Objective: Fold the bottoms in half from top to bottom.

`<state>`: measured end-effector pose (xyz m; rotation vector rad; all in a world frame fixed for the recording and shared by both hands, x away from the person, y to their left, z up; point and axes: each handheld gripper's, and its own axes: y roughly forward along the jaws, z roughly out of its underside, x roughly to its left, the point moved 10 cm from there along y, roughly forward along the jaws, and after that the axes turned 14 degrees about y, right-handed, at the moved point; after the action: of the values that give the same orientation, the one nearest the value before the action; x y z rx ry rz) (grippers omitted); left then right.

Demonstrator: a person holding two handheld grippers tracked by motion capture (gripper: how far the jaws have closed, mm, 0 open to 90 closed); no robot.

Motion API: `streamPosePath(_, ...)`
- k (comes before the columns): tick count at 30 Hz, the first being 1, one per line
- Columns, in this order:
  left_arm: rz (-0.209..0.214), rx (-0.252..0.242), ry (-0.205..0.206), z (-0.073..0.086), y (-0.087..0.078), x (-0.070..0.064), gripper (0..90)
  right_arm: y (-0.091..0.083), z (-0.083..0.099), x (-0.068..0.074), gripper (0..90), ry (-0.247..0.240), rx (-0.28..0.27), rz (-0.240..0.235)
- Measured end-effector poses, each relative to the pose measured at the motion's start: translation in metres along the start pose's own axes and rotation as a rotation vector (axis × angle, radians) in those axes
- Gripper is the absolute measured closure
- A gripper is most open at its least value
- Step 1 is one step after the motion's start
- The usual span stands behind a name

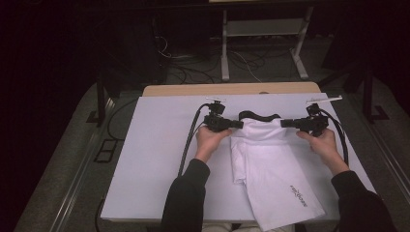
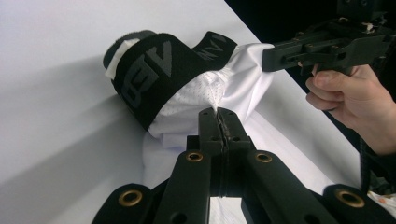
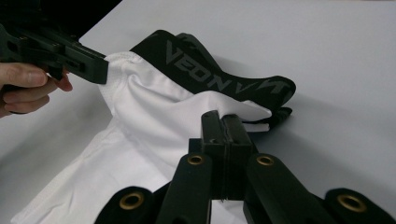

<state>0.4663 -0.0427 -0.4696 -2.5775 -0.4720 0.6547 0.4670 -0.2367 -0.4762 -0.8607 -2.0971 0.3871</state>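
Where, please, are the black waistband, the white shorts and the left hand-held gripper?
black waistband point(image 3: 219, 79): right gripper view, on its lettered band.
white shorts point(image 1: 270, 169): high view, on the middle of the fabric.
left hand-held gripper point(image 2: 218, 122): left gripper view, between its closed tips.

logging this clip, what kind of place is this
Probably a lab or recording workspace, not a home: a white-covered table stands in a dark room, loose cables trail over the floor behind it, and a metal equipment stand sits beyond. White shorts lie on the table.
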Motion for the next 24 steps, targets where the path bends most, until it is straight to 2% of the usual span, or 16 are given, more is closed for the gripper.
streamPosePath(7, 0.006, -0.006, 0.003, 0.005, -0.007, -0.010, 88.7, -0.005, 0.009, 0.003, 88.8, 0.000, -0.002, -0.007)
streamPosePath(14, 0.018, -0.008, 0.024, 0.005, -0.013, -0.022, 88.7, -0.014, 0.014, 0.011, 88.8, -0.002, -0.018, -0.032)
streamPosePath(24, 0.038, -0.002, 0.043, 0.006, -0.015, -0.037, 88.7, -0.027, 0.024, 0.016, 88.8, -0.003, -0.017, -0.048)
